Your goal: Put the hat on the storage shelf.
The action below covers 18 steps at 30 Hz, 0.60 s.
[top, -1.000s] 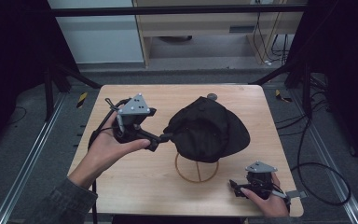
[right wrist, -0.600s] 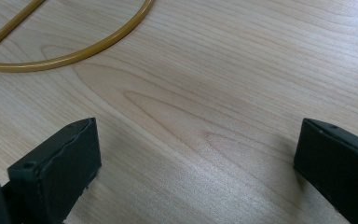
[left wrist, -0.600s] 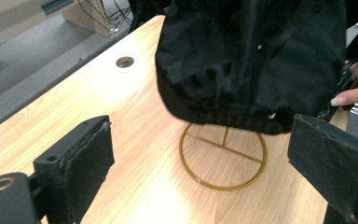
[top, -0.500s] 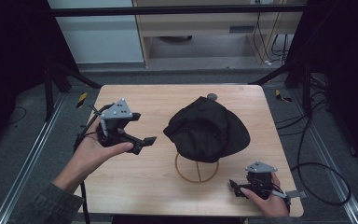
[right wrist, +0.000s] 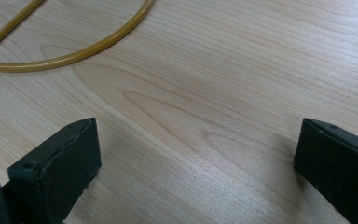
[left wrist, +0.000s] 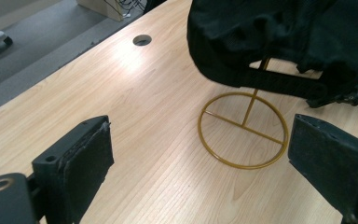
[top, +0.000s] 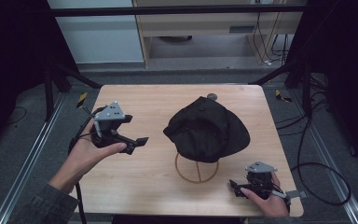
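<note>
Resting on its stand (top: 196, 169), the cap (top: 208, 129) looks already placed: it drapes over the top of the gold wire post, whose ring base lies flat on the table (top: 168, 98), and neither pair of tongs touches it. Judged from this, the hanging itself seems done; what may be left is small, perhaps a tidy of the brim or strap, or simply setting the tools down.

The left tongs (top: 137, 143) are spread wide and carry nothing. They sit apart from the cap, pointing toward it, with bare wood between. In the left gripper view the two black pads (left wrist: 86, 163) frame the ring base ahead and the cap's dark underside and strap (left wrist: 279, 84) above and beyond them. The hand (top: 91, 151) grips the tool from below, forearm coming in at a slant, wrist raised off the table, the grey plate on top tilted up.

The right tongs (top: 234, 187) are also spread and empty. They lie low near the table's near edge, jaws aimed back toward the stand; in the right gripper view the ring's curve (right wrist: 74, 51) runs just ahead of them and up to one side. The right hand (top: 265, 201) wraps the body from behind, held low near the wood.
</note>
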{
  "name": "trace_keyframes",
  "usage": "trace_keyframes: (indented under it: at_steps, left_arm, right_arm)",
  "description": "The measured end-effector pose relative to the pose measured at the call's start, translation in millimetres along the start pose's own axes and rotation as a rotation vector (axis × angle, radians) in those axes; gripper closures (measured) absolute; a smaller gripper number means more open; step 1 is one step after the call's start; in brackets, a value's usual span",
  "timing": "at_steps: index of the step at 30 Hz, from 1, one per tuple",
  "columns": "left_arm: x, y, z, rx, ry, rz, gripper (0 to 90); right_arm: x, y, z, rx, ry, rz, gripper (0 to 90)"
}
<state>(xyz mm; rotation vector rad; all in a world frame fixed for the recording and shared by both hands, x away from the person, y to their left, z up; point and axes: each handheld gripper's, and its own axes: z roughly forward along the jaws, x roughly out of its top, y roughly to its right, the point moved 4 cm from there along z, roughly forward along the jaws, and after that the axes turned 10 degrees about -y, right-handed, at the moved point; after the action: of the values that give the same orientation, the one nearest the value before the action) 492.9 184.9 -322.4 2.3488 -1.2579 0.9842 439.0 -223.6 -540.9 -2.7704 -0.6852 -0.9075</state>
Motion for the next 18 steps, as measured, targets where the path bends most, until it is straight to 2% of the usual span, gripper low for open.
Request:
trace_keyframes:
  at_steps: [18]
  left_arm:
    - [-31.2,-16.0,23.4,0.024,-0.076,-0.032,5.7]
  right_arm:
    - [0.0,0.0,0.0,0.0,0.0,0.0,0.6]
